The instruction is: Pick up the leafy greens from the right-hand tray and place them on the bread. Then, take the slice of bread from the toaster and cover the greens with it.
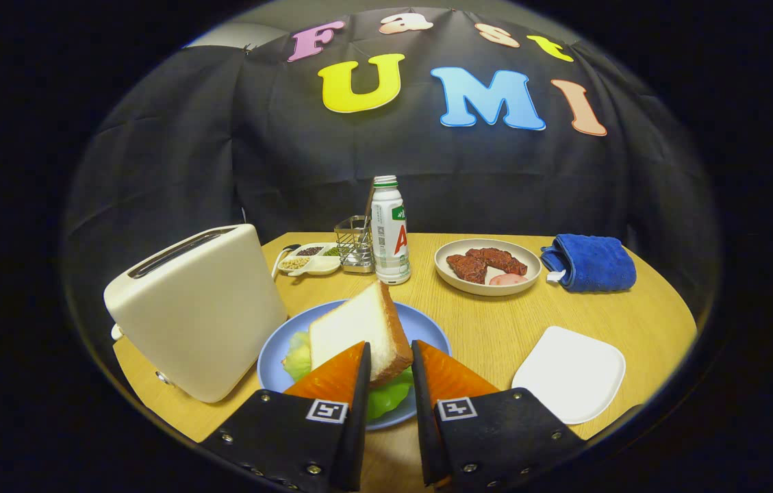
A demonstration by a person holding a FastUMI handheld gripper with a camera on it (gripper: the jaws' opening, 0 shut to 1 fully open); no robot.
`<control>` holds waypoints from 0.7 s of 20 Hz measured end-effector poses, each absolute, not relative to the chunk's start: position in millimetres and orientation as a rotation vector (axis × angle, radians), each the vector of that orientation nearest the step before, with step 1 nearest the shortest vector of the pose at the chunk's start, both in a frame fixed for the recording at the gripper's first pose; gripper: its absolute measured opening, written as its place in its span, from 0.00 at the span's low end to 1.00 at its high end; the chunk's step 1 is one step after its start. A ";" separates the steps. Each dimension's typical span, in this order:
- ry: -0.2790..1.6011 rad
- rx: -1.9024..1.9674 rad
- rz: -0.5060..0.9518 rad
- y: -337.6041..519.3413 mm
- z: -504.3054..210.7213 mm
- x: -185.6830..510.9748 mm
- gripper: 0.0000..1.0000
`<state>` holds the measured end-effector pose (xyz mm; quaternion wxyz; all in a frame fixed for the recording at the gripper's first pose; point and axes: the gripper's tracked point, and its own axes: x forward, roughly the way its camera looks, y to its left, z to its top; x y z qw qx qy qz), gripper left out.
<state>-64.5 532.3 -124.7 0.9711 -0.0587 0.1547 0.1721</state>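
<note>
Tool (391,357) low over the near rim of the blue plate (431,327), fingers apart with a gap between them. Slice of bread (359,330) in that gap and just ahead of the tips, tilted, crust edge toward the right finger; whether either finger presses on it cannot be told. Leafy greens (298,355) under the bread on the plate, poking out beside the left finger and again low between the two fingers. Toaster (198,308) just left of the plate, slot on top showing nothing inside from this angle. White tray (569,373) right of the plate, bare. Further back on the desk (496,329): a bottle (389,229), a wire holder (355,243) and a small divided dish (309,260) beside it, a bowl (487,266) with dark red pieces, a folded blue cloth (590,262) at the far right.
</note>
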 end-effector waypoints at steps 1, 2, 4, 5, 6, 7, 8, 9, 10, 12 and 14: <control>0.317 -0.122 0.346 530.4 -125.6 -64.8 0.38; 0.320 -0.125 0.343 529.0 -127.6 -64.1 0.38; 0.322 -0.127 0.341 527.4 -128.8 -62.8 0.38; 0.319 -0.127 0.343 527.4 -128.4 -63.2 0.38; 0.317 -0.129 0.345 527.5 -128.1 -63.0 0.38; 0.313 -0.129 0.347 527.1 -127.0 -62.9 0.38; 0.311 -0.130 0.348 526.9 -126.8 -62.9 0.38; 0.306 -0.129 0.347 526.7 -124.4 -63.4 0.38; 0.302 -0.128 0.342 524.6 -123.7 -62.5 0.38; 0.290 -0.142 0.314 516.5 -120.7 -59.7 0.39; 0.273 -0.149 0.294 508.8 -115.9 -57.0 0.44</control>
